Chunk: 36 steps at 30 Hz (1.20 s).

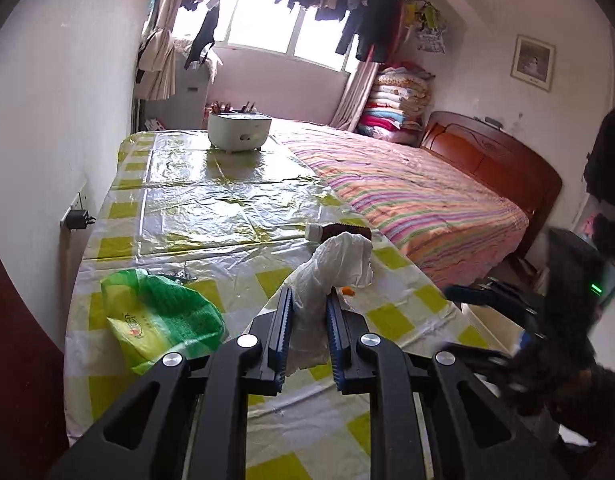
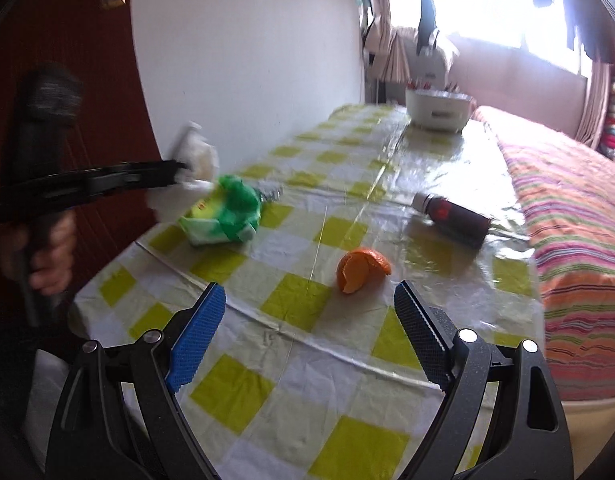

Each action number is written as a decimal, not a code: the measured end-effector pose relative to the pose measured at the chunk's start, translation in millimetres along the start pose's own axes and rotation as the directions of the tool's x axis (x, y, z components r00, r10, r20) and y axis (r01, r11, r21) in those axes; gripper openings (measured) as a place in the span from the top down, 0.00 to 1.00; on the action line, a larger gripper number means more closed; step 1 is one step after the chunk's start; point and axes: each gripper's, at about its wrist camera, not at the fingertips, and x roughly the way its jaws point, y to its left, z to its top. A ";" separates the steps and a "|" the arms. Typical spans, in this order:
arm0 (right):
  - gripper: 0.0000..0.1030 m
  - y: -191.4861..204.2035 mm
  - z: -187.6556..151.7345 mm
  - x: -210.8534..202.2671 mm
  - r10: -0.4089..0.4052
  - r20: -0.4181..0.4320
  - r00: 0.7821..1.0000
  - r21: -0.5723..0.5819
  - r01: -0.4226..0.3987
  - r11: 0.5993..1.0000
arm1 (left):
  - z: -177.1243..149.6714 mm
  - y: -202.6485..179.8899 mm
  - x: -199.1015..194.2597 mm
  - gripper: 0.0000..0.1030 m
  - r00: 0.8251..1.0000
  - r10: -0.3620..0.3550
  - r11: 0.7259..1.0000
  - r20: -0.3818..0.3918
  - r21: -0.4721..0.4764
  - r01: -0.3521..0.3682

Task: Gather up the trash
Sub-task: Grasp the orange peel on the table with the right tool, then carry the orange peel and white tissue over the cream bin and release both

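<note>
Left wrist view, crumpled white tissue [image 1: 331, 268] pinched in left gripper [image 1: 309, 300]

Left gripper [image 1: 309, 300] clamps crumpled tissue [image 1: 335, 264]

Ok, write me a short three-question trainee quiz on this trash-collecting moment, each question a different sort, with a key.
1. True or false: the left gripper is clamped on a white tissue wad.
2. Which lies nearest ahead of the right gripper? A) brown bottle B) orange peel C) green bag
3. Fill in: the right gripper's jaws stand ___ and hold nothing.

Key: 1 true; 2 B; 3 open.
</note>
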 end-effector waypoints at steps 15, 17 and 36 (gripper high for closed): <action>0.37 -32.1 26.6 105.5 -0.082 -0.220 0.972 -0.095 0.062 0.994 | -10.9 -3.9 -4.3 0.83 0.999 0.003 1.000 -0.032 0.030 -0.002; 0.44 -32.4 26.5 110.5 -0.087 -0.232 0.969 -0.104 0.064 0.992 | -11.8 -5.1 -3.6 0.83 0.999 0.003 0.999 -0.037 0.034 -0.002; 0.69 -67.7 10.0 54.1 -0.041 -0.149 0.988 0.054 0.050 0.997 | -14.5 -23.1 17.8 0.82 0.996 -0.004 0.999 -0.085 0.046 0.008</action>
